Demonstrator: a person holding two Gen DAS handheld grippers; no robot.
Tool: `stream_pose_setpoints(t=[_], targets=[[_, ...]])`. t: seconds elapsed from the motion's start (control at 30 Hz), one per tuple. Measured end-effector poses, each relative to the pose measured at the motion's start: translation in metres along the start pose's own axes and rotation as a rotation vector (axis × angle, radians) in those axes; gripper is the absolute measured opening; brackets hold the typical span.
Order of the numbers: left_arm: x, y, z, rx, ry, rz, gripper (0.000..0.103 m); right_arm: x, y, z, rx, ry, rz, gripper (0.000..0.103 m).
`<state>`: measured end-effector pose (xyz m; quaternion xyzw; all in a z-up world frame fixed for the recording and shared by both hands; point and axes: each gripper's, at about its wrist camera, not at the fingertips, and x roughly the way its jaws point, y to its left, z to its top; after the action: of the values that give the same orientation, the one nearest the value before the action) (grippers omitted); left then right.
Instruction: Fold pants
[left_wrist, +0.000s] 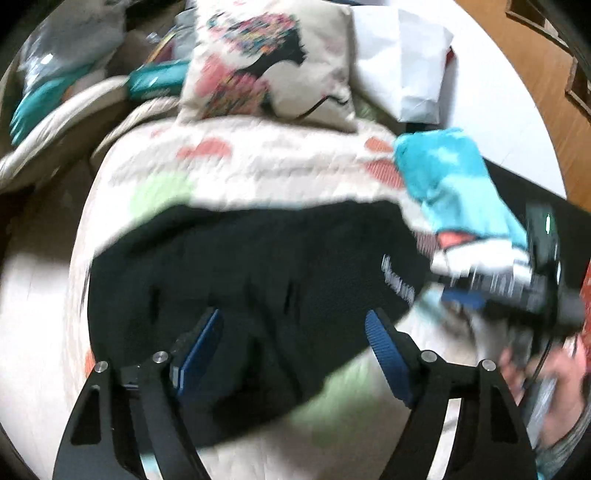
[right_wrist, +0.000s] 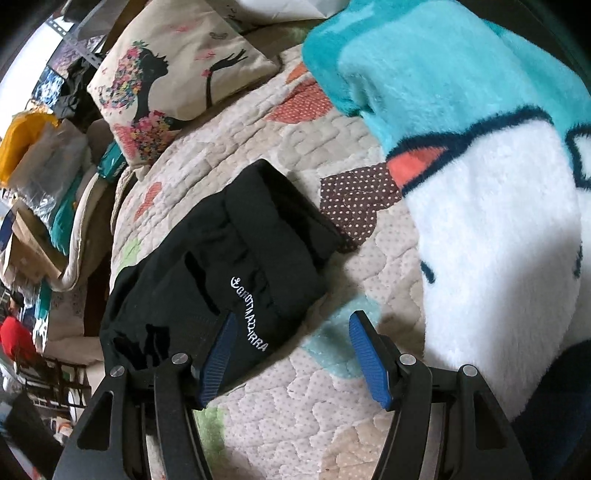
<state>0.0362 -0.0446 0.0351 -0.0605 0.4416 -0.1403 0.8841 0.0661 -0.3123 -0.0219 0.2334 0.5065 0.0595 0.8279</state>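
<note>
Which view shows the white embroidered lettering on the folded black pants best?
Right wrist. The white embroidered lettering on the folded black pants is sharp there, beside the open right gripper. Left wrist shows it only as a motion-blurred white smear at the pants' right edge.

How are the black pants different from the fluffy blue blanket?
The black pants are plain black with small white lettering; the fluffy blanket is turquoise and white with dark outlines and an orange patch. The pants look smooth and thin, the blanket thick and furry. The pants lie folded into a small flat bundle, while the blanket makes a much bigger, taller heap. Both rest on the quilted bedspread.
</note>
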Motion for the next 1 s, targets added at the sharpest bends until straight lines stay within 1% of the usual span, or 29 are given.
stream_pose_setpoints(t=[0.03,0.1,0.17,0.2,0.27,0.3,0.4,0.47,0.6,0.67,0.7,0.73,0.77,0.8,0.83,0.87,0.9,0.93,0.97,1.0], targets=[[0.008,-0.004,0.021,0.023,0.012,-0.008,0.079,0.001,0.000,0.000,-0.001,-0.001,0.001,0.068],[0.029,-0.014,0.051,0.073,0.047,-0.019,0.079,0.005,0.002,0.000,-0.013,-0.006,-0.003,0.068],[0.051,-0.028,0.075,0.143,0.062,-0.019,0.079,0.010,0.002,-0.001,-0.017,-0.009,-0.011,0.068],[0.066,-0.039,0.086,0.194,0.066,-0.015,0.079,0.013,0.002,0.000,-0.018,-0.007,-0.010,0.068],[0.089,-0.052,0.098,0.250,0.082,-0.007,0.079,0.020,0.003,0.000,-0.020,-0.013,-0.005,0.068],[0.102,-0.060,0.104,0.265,0.097,-0.016,0.079,0.023,0.003,0.000,-0.023,-0.018,-0.008,0.068],[0.135,-0.075,0.115,0.267,0.138,-0.065,0.079,0.033,0.004,-0.001,-0.019,-0.037,0.002,0.068],[0.154,-0.084,0.120,0.264,0.166,-0.112,0.079,0.035,0.006,-0.001,-0.020,-0.072,0.003,0.070],[0.188,-0.097,0.123,0.270,0.221,-0.169,0.079,0.038,0.004,-0.001,-0.005,-0.133,0.031,0.070],[0.204,-0.103,0.120,0.280,0.268,-0.177,0.079,0.039,0.002,-0.002,0.010,-0.157,0.047,0.070],[0.211,-0.104,0.119,0.282,0.294,-0.181,0.070,0.039,0.000,-0.002,0.015,-0.162,0.054,0.070],[0.216,-0.105,0.117,0.284,0.310,-0.177,0.057,0.038,0.000,-0.001,0.017,-0.162,0.061,0.070],[0.216,-0.105,0.117,0.290,0.297,-0.145,0.051,0.038,-0.001,0.000,0.019,-0.154,0.068,0.066],[0.215,-0.103,0.118,0.285,0.292,-0.146,0.040,0.038,-0.002,0.001,0.023,-0.147,0.070,0.059],[0.212,-0.097,0.120,0.262,0.295,-0.172,0.037,0.037,-0.003,0.003,0.032,-0.142,0.072,0.053],[0.209,-0.093,0.121,0.246,0.296,-0.190,0.035,0.036,-0.005,0.004,0.041,-0.134,0.074,0.039],[0.204,-0.090,0.123,0.240,0.287,-0.199,0.032,0.036,-0.006,0.006,0.050,-0.124,0.093,0.030],[0.196,-0.088,0.124,0.240,0.271,-0.202,0.030,0.035,-0.006,0.007,0.057,-0.117,0.108,0.029],[0.190,-0.086,0.125,0.235,0.259,-0.205,0.029,0.031,-0.003,0.008,0.045,-0.122,0.119,0.026],[0.181,-0.083,0.127,0.225,0.244,-0.208,0.028,0.025,0.004,0.009,0.011,-0.134,0.121,0.025]])
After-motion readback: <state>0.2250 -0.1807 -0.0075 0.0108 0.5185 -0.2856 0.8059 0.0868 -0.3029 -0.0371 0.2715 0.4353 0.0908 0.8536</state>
